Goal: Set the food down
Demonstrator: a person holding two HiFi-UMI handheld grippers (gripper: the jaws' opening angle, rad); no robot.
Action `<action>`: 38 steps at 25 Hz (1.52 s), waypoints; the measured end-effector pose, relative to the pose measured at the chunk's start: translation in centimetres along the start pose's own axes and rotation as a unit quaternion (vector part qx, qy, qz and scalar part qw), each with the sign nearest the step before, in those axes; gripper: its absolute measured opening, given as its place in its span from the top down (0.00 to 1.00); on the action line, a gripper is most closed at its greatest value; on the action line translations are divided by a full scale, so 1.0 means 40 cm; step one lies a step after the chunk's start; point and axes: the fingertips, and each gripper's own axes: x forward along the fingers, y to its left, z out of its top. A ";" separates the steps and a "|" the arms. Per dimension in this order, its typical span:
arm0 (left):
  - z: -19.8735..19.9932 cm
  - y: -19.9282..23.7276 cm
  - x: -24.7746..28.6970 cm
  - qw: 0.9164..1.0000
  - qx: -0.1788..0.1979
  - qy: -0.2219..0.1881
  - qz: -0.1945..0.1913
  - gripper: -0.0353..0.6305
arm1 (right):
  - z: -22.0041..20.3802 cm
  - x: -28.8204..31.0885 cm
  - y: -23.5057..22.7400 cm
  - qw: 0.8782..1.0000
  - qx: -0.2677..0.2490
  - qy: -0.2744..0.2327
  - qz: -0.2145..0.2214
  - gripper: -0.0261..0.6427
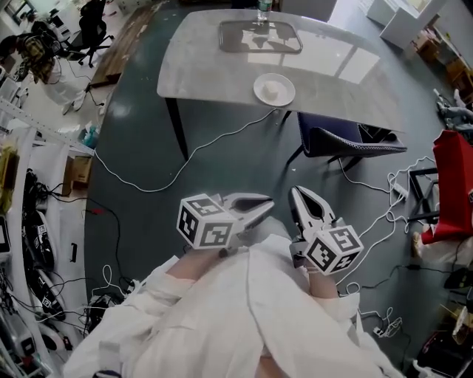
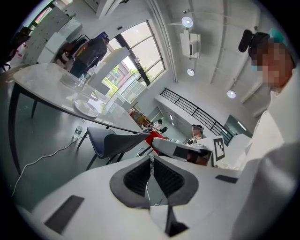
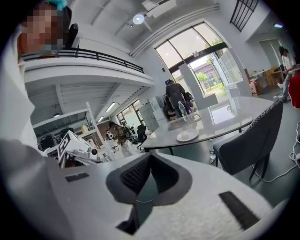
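Fingers [image 2: 136, 178] of the left gripper [image 1: 267, 204] and right gripper [image 1: 297, 193] are closed on nothing, and a step toward the desk [image 1: 332, 66] could snag the cable [image 1: 151, 190].

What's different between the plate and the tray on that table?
The plate is round and white; the tray is rectangular, greyish and larger. The plate sits at the near edge of the table, the tray farther back by a bottle. Both lie flat on it.
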 end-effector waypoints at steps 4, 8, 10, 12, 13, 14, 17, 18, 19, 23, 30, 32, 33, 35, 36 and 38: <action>0.024 0.025 0.001 1.000 -0.015 -0.012 -0.002 0.90 | 0.003 0.022 -0.009 1.000 0.001 0.008 0.001 0.95; 0.037 0.050 0.017 1.000 -0.022 -0.012 -0.004 0.90 | 0.009 0.045 -0.031 1.000 0.002 0.012 -0.001 0.95; 0.042 0.063 0.023 1.000 -0.022 -0.005 -0.004 0.90 | 0.015 0.063 -0.040 1.000 0.005 0.014 0.001 0.95; 0.048 0.079 0.029 1.000 -0.018 0.002 -0.001 0.90 | 0.024 0.086 -0.047 1.000 0.005 0.016 0.007 0.96; 0.053 0.089 0.031 1.000 -0.018 0.002 0.002 0.90 | 0.029 0.099 -0.052 1.000 0.004 0.018 0.009 0.95; 0.060 0.099 0.034 1.000 -0.020 0.001 0.006 0.90 | 0.035 0.112 -0.056 1.000 0.004 0.020 0.011 0.95; 0.070 0.122 0.047 1.000 -0.029 0.004 0.010 0.90 | 0.061 0.149 -0.057 1.000 -0.005 0.017 0.017 0.96; 0.070 0.128 0.055 0.999 -0.031 0.011 0.008 0.90 | 0.070 0.159 -0.058 1.000 -0.011 0.014 0.020 0.96; 0.072 0.134 0.064 0.999 -0.030 0.018 0.006 0.90 | 0.078 0.170 -0.062 1.000 -0.017 0.011 0.022 0.95; 0.121 0.175 0.101 1.000 -0.005 0.025 0.012 0.90 | 0.096 0.225 -0.107 0.999 -0.020 0.023 0.028 0.96; 0.233 0.290 0.149 0.999 -0.001 0.017 0.049 0.90 | 0.178 0.318 -0.186 0.999 -0.016 0.024 0.038 0.95; 0.263 0.320 0.171 0.998 -0.006 0.014 0.056 0.90 | 0.201 0.347 -0.219 0.999 -0.016 0.027 0.043 0.96; 0.281 0.334 0.183 0.998 -0.006 0.011 0.059 0.90 | 0.214 0.361 -0.236 0.998 -0.016 0.029 0.045 0.96; 0.319 0.360 0.202 0.998 -0.003 0.006 0.067 0.90 | 0.240 0.391 -0.268 0.998 -0.017 0.034 0.048 0.96; 0.338 0.372 0.208 0.997 0.000 0.003 0.073 0.90 | 0.252 0.405 -0.280 0.998 -0.016 0.036 0.049 0.96; 0.378 0.394 0.215 0.996 0.004 -0.007 0.084 0.90 | 0.275 0.431 -0.301 0.998 -0.016 0.039 0.052 0.96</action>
